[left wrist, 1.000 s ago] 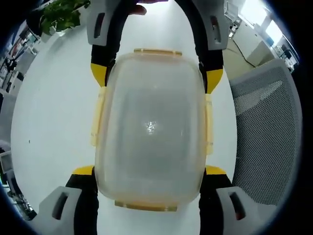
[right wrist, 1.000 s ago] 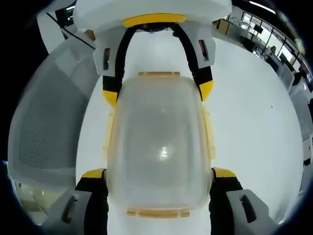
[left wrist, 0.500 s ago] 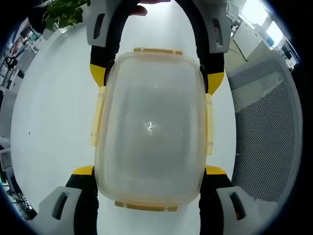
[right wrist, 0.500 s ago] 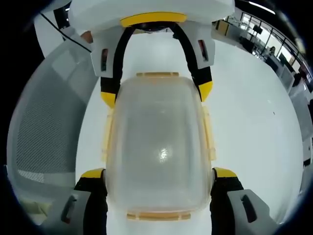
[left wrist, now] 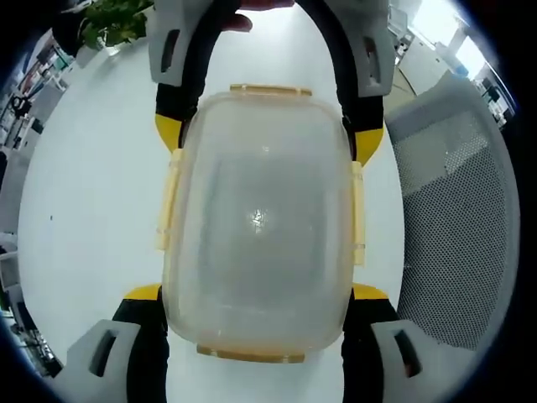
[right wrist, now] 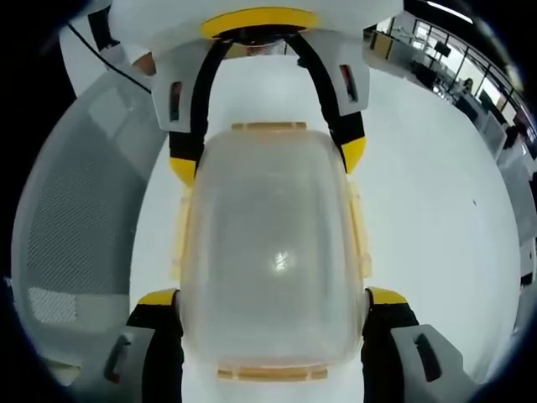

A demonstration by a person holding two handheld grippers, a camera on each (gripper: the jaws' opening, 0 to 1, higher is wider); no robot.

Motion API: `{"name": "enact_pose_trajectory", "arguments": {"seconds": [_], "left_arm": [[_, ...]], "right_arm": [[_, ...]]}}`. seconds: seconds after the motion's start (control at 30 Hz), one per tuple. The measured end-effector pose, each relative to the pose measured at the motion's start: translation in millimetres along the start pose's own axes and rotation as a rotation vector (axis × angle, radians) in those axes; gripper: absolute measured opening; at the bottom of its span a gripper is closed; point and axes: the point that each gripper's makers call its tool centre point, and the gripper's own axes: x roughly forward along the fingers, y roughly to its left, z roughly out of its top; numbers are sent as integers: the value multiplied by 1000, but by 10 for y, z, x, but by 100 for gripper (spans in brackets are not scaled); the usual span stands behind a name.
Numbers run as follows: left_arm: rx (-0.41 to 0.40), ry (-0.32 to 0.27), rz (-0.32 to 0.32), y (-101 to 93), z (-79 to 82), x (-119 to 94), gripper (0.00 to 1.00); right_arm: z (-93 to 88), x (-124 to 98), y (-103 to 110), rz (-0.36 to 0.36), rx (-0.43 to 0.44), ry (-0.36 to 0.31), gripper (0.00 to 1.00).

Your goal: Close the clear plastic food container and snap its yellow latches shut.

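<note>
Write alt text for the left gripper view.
A clear plastic container with yellow latches sits on a white table, flanked by the left gripper at its near end and the right gripper at its far end. A mesh chair stands at right.

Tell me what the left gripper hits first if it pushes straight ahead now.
Likely the container itself, already between the left gripper's jaws; beyond it sits the right gripper.

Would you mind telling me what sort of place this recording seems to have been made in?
Most likely an open-plan office. A grey mesh office chair stands beside the white table, a potted plant sits at its far edge, and desks and glazed partitions show in the background.
</note>
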Motion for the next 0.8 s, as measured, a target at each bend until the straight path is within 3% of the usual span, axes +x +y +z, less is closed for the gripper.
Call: {"name": "enact_pose_trajectory", "arguments": {"seconds": [0.8], "left_arm": [[-11,-4,-5,15,-365,-91,87]], "right_arm": [[354,176,1,0,5,-5,91]]}}
